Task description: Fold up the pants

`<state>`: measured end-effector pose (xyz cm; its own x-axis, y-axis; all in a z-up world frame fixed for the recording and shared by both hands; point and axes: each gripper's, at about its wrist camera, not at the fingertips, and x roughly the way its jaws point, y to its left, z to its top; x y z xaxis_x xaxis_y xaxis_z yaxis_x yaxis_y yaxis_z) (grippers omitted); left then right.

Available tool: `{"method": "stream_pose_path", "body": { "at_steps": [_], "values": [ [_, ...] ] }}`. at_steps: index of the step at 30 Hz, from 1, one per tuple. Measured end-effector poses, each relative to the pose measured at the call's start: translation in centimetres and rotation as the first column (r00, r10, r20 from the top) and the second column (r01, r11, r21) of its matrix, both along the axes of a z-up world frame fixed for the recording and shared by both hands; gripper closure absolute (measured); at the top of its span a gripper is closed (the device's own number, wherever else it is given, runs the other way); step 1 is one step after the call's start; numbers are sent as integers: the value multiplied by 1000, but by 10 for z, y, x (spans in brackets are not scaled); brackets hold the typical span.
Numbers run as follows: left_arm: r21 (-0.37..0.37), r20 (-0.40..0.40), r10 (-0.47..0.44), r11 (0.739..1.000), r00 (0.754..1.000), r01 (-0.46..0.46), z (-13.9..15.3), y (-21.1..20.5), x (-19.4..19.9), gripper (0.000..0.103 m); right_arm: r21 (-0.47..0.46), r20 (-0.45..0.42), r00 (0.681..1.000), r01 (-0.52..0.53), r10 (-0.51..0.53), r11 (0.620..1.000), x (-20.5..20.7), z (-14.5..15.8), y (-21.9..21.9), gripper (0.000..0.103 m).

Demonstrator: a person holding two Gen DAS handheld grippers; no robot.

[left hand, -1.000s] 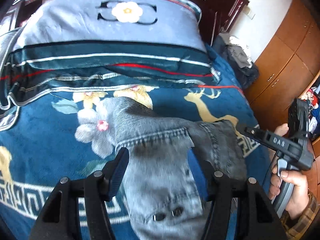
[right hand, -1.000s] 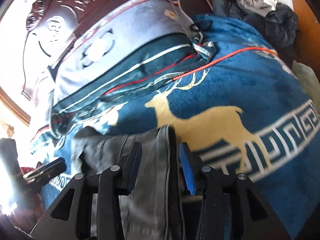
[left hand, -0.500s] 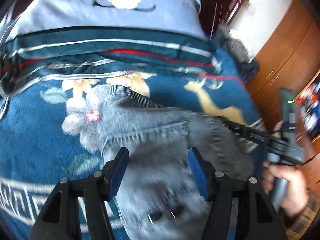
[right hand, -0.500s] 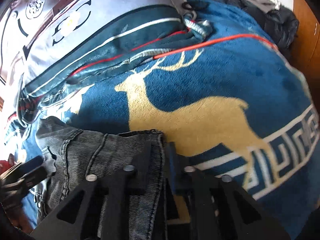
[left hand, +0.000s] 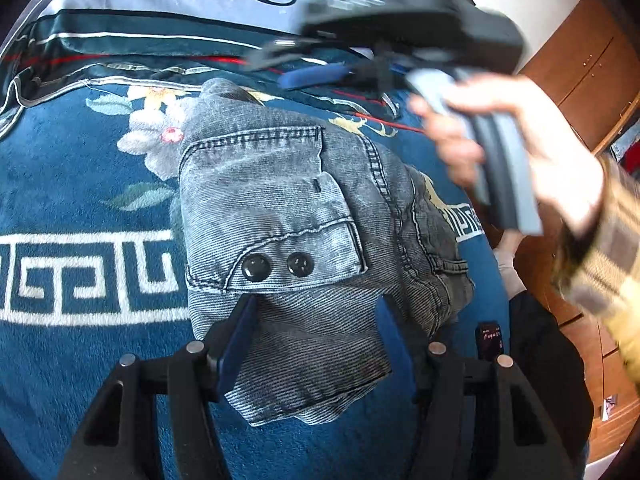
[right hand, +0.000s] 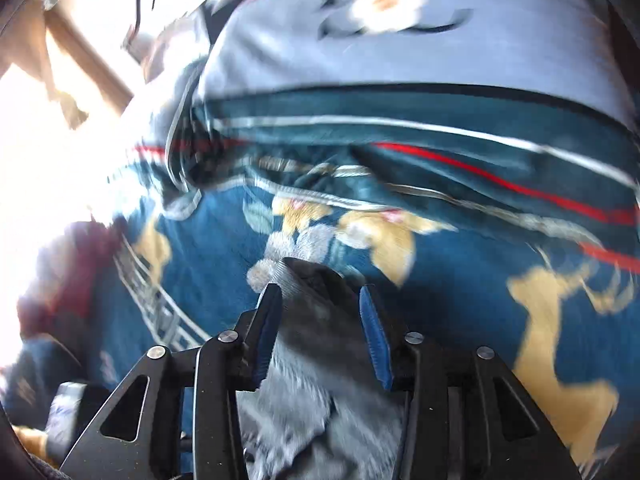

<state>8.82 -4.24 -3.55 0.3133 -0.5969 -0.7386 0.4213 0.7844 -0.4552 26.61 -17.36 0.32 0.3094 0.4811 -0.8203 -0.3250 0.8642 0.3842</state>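
The grey washed-denim pants (left hand: 304, 240) lie folded into a compact bundle on the dark blue plush blanket (left hand: 80, 184) that covers the bed; the blanket carries a white key-pattern border, pale flowers and gold deer. The uppermost layer of the bundle shows a stitched flap pocket (left hand: 280, 248) closed by two round black snap buttons (left hand: 278, 266), the only receptacle in view; its contents cannot be seen. A frayed hem edge of the pants points toward the left wrist camera. The left gripper (left hand: 316, 332) hangs over this near edge with its jaws spread, one blue-padded finger on each side of the fabric; the pads do not press on the cloth. The right gripper (left hand: 316, 76) appears in the left wrist view as a blurred black body with a blue pad, above the far end of the bundle, carried by the right hand (left hand: 520, 140) in a plaid sleeve (left hand: 600, 264). In the right wrist view, which is heavily blurred, the right gripper (right hand: 320, 332) has its jaws opening, with a fold of the grey denim (right hand: 316, 320) lying between the blue pads; the pads stand apart from the cloth on both sides. Behind the pants, a folded quilt in grey-blue and dark teal with red and white stripes and a flower emblem (left hand: 168, 28) lies across the head of the bed. Brown wooden cabinet doors (left hand: 580, 68) stand at the right.
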Motion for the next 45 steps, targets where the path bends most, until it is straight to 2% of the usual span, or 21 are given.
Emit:
{"method": "stream_pose_path", "body": {
  "at_steps": [2,3,4,5,7,10,14,17,19,21,22,25,27,29,34,38,41,42,43,44,45],
  "values": [
    [4,2,-9,1000,1000,9,-4,0,0,40,-36,-27,999,-47,46,998,12,-11,20,46],
    [3,2,-11,1000,1000,11,-5,0,-2,40,-56,-38,997,-75,73,996,15,-16,29,46],
    [-2,0,-10,1000,1000,10,-6,0,-1,40,-76,-48,994,-97,94,992,19,-20,37,55],
    [-8,-5,-7,1000,1000,7,-7,1,-1,40,-92,-57,991,-122,117,988,22,-23,43,87],
    [-14,-10,-5,1000,1000,4,-6,2,-2,40,-166,-42,987,-158,153,973,23,-26,57,93],
    [-21,-15,-3,1000,1000,3,-7,3,-2,40,-241,5,994,-104,109,965,30,-24,53,96],
    [-27,-16,-3,1000,1000,3,-7,4,-1,40,-229,13,1000,5,-2,973,45,-24,37,94],
    [-31,-19,1,1000,1000,-1,-7,6,-1,40,-100,-11,999,35,-36,994,34,-7,26,89],
    [-34,-22,2,999,1000,-3,-8,9,0,40,-2,-21,1000,17,-17,1000,14,5,18,83],
    [-39,-26,5,999,1000,-6,-8,10,0,40,82,-35,999,-29,32,996,-6,9,16,83],
    [-43,-29,7,999,1000,-8,-8,10,0,40,91,-47,997,-52,56,995,-15,5,15,83],
    [-47,-24,6,999,1000,-7,-8,12,0,40,-79,-65,998,-16,11,997,-27,-30,7,90],
    [-52,-22,3,999,1000,-5,-7,14,0,40,30,-100,993,61,-58,998,-26,-46,-12,91],
    [-71,-37,8,997,999,-11,-2,20,1,41,79,-67,994,87,-82,993,-32,-33,-15,83],
    [-127,-21,90,988,996,-92,26,40,31,41,102,34,991,127,-131,987,-73,5,-38,74],
    [-18,6,77,997,997,-77,31,14,84,41,76,64,973,215,-220,974,-97,5,-72,62],
    [60,20,56,997,998,-57,28,-14,123,43,82,70,958,272,-278,959,-106,-5,-86,62],
    [100,6,62,993,998,-63,20,-20,133,46,90,63,952,295,-301,951,-109,-11,-92,62],
    [156,-18,79,985,997,-75,7,-25,145,54,85,56,948,309,-314,947,-111,-16,-101,62],
    [195,-56,99,977,994,-86,-10,-25,158,58,31,38,942,332,-333,943,-112,-28,-106,62],
    [178,-81,114,979,990,-99,-18,-20,161,63,7,23,942,334,-334,943,-112,-41,-108,62]
  ]
}}
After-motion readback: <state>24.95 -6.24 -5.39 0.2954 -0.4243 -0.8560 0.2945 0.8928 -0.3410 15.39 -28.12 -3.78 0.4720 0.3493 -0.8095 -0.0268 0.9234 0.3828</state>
